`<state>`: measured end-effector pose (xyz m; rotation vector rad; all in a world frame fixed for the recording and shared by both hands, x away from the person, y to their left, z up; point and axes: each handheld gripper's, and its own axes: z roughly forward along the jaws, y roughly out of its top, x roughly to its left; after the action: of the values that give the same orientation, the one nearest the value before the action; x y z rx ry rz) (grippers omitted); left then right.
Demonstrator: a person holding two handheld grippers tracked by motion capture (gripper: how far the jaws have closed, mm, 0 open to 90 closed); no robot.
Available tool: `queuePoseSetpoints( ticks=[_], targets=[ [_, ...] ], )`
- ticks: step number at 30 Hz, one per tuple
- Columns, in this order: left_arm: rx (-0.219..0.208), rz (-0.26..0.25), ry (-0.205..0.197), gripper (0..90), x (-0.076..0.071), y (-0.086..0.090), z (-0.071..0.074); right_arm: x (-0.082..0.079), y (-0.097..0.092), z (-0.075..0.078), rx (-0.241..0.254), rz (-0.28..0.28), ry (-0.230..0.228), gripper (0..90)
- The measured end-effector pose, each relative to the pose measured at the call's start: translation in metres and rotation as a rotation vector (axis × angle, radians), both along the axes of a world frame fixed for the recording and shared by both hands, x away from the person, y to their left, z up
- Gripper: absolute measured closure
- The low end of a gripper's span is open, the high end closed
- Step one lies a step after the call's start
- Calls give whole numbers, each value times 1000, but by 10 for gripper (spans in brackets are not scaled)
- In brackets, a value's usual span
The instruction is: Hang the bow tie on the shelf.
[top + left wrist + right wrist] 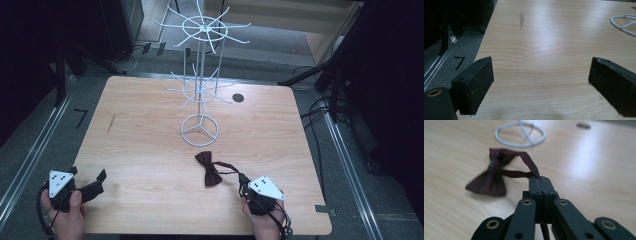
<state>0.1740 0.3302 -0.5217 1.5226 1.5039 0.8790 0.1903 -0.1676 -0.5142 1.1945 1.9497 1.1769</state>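
Observation:
A dark red bow tie [207,170] lies on the wooden table [150,150] in front of the white wire stand [200,90]. Its thin neck strap [529,165] runs back into my right gripper [540,181], whose jaws are pressed together on the strap; the bow [491,178] hangs at the strap's far end, just over the tabletop. In the high view the right gripper [243,178] is at the near right, held in a hand. My left gripper [89,174] rests at the near left corner, its black pads [477,82] wide apart over bare wood.
The stand's ring base [200,130] sits mid-table, seen too as a ring base [520,133] beyond the bow tie. A round cable hole [238,98] lies at the back right. Dark equipment and cables surround the table; a floor rail [434,70] runs along its left side.

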Motion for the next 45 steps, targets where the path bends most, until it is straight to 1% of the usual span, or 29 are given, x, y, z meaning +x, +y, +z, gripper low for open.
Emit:
queuePoseSetpoints(
  ticks=[4,6,7,8,9,12,14,16,19,23,25,29,33,34,36,45],
  targets=[
    [1,-11,-12,65,-1,-1,0,1,14,16,-47,32,-101,900],
    [7,-15,-14,65,-1,-1,0,1,21,24,-62,46,-140,900],
    [8,-18,-14,65,-1,-1,0,2,24,27,-62,49,-155,900],
    [8,-18,-14,65,-1,-1,0,2,24,27,-62,49,-155,900],
    [7,-21,-15,65,-1,-1,0,3,26,31,-57,53,-167,900],
    [6,-33,-14,64,-1,-1,0,8,33,41,-28,54,-191,900],
    [7,-38,-12,64,-1,-1,0,10,36,45,-20,53,-204,900],
    [11,-45,-8,65,-1,-2,0,14,38,50,1,56,-210,900],
    [20,-48,-7,65,-1,-2,0,17,41,57,19,65,-220,900],
    [21,-50,-4,65,-1,-3,0,19,42,62,27,69,-223,900],
    [21,-48,-6,65,-1,-3,0,21,43,68,42,80,-227,900],
    [21,-47,-4,65,-1,-2,0,24,44,73,61,88,-224,900],
    [22,-49,-4,65,-1,-3,0,30,46,82,77,93,-240,900],
    [20,-50,-3,65,-1,-3,0,30,46,82,77,93,-240,900],
    [23,-51,-3,65,0,-3,0,35,47,87,85,98,-243,900],
    [26,-57,3,65,0,-3,0,46,55,101,92,102,-252,900]
  ],
)
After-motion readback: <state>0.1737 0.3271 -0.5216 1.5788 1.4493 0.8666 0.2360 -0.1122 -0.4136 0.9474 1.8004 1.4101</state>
